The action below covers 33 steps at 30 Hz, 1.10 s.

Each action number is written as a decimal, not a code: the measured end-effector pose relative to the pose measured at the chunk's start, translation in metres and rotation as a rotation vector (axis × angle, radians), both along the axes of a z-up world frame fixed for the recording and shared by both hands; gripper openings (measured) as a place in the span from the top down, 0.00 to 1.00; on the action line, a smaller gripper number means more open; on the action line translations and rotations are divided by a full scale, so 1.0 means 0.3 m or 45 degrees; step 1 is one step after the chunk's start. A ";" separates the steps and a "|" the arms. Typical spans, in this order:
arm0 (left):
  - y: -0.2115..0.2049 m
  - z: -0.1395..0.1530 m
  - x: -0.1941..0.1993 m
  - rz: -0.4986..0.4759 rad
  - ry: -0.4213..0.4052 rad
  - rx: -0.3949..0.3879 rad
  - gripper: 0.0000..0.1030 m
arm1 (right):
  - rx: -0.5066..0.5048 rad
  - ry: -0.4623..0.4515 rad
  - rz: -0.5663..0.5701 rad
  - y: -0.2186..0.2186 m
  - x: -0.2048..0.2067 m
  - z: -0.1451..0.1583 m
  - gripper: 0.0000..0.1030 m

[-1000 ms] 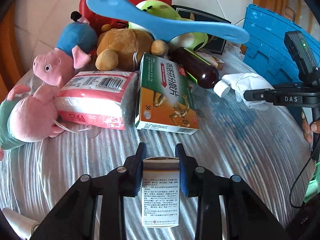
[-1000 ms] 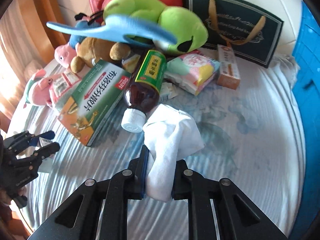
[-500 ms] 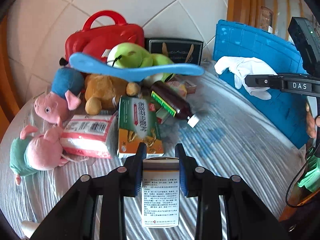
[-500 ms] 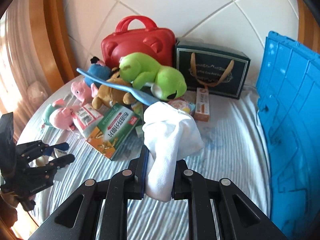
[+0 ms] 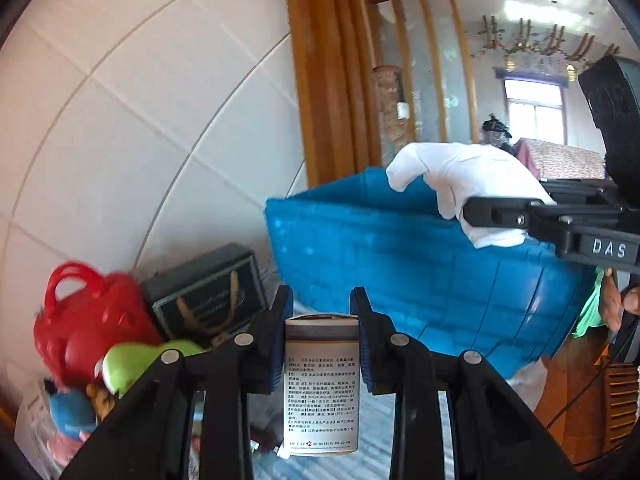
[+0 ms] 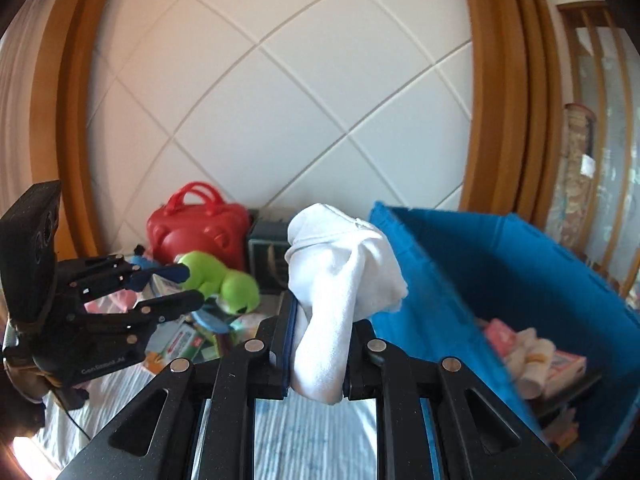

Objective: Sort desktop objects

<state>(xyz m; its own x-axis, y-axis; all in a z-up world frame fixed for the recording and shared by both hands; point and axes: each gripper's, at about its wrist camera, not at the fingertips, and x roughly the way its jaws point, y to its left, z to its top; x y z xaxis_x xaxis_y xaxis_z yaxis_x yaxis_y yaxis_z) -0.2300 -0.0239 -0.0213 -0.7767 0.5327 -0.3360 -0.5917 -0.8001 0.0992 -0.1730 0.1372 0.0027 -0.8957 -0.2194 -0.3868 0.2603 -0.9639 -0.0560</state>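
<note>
With left gripper (image 5: 321, 322) clamped on small box (image 5: 321, 384) and right gripper (image 6: 320, 344) on white cloth (image 6: 340, 276), best carried well over blue crate (image 6: 500, 264) rim at 2 o'clock before releasing.

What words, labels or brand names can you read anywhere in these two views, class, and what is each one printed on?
"DAS": white letters on the black body of the right gripper, which is shut on a white sock.
Small medicine box in the left gripper: rows of Chinese print, too small to read.
Left gripper body, seen from the right wrist: faint lettering, too blurred.
Green medicine box on the table: blurred, unreadable.
</note>
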 end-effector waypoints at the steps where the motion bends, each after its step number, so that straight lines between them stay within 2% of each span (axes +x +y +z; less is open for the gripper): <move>1: 0.058 0.045 -0.004 -0.039 0.030 0.011 0.72 | -0.004 0.025 -0.040 0.048 0.014 0.032 0.84; 6: 0.373 0.209 -0.036 -0.200 0.142 0.017 0.72 | -0.038 0.103 -0.210 0.295 0.042 0.139 0.83; 10: 0.604 0.269 -0.105 -0.267 0.109 0.051 0.72 | -0.021 0.118 -0.323 0.465 0.011 0.178 0.82; 12: 0.716 0.288 -0.149 -0.255 0.085 0.036 0.71 | -0.015 0.103 -0.400 0.547 -0.038 0.187 0.79; 13: 0.767 0.299 -0.165 -0.243 0.081 0.028 0.70 | -0.022 0.092 -0.444 0.593 -0.064 0.187 0.72; 14: 0.811 0.310 -0.182 -0.200 0.088 0.020 0.65 | -0.037 0.083 -0.479 0.640 -0.088 0.186 0.55; 16: 0.874 0.332 -0.206 -0.089 0.081 0.006 0.22 | -0.050 0.093 -0.541 0.721 -0.115 0.193 0.32; 18: 0.891 0.353 -0.218 -0.019 0.083 0.055 0.14 | -0.054 0.110 -0.577 0.774 -0.124 0.197 0.30; 19: 0.895 0.361 -0.225 -0.010 0.076 0.082 0.13 | -0.071 0.114 -0.579 0.798 -0.123 0.202 0.30; 21: 0.899 0.367 -0.224 0.031 0.072 0.095 0.13 | -0.096 0.144 -0.579 0.821 -0.111 0.216 0.28; 23: 0.900 0.360 -0.216 0.065 0.080 0.090 0.12 | -0.104 0.179 -0.589 0.835 -0.093 0.229 0.19; 33: 0.817 0.327 -0.144 0.197 0.062 0.058 0.12 | -0.122 0.275 -0.527 0.790 -0.050 0.234 0.10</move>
